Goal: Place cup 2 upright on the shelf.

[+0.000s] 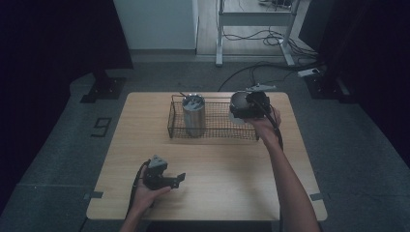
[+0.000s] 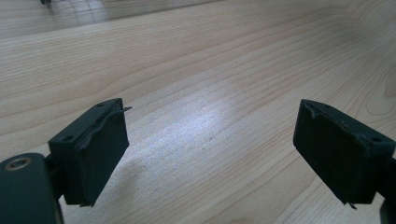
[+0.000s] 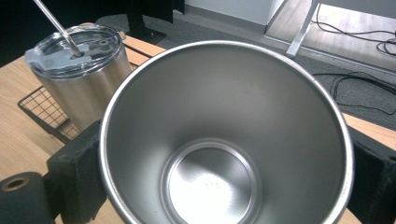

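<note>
Right claw (image 1: 240, 110): you had it pinching the open steel cup (image 3: 224, 140) by its walls, held above the wire basket (image 1: 217, 131)'s right end.
Basket neighbour: lidded tumbler (image 1: 194, 115), upright, left of cup.
Left claw (image 1: 180, 178): spread, empty, near worktop (image 1: 217, 164) edge, well apart.
</note>
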Demonstrator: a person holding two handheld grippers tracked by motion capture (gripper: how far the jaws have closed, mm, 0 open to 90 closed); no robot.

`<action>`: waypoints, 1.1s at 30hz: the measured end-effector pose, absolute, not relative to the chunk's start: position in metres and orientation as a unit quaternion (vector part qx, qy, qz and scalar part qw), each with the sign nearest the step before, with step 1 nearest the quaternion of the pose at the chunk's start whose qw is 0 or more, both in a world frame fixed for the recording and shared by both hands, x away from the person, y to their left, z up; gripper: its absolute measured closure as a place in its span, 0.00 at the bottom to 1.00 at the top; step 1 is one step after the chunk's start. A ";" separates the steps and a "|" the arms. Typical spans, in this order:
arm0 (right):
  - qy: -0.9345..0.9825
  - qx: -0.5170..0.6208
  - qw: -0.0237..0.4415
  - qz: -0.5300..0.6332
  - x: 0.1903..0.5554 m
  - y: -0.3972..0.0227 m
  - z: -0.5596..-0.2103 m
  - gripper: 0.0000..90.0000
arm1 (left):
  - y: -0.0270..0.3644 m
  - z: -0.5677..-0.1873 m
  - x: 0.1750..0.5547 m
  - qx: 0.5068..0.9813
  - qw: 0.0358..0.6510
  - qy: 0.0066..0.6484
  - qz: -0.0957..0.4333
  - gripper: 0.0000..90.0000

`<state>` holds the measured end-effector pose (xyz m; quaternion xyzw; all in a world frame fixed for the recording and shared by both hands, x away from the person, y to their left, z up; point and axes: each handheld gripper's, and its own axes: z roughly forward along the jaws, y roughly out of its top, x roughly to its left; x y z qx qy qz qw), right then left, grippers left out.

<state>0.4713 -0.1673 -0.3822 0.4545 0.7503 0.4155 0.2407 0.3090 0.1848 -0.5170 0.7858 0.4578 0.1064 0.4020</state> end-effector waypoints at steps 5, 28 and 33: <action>0.752 0.457 0.235 0.414 0.482 -0.164 -0.385 0.07 | 0.185 -0.517 0.309 0.786 0.402 0.457 0.107 0.12; 0.751 0.466 0.238 0.402 0.512 -0.158 -0.395 0.07 | 0.187 -0.518 0.309 0.786 0.402 0.458 0.103 0.12; 0.753 0.472 0.234 0.395 0.518 -0.157 -0.402 0.07 | 0.188 -0.518 0.309 0.787 0.401 0.457 0.102 0.12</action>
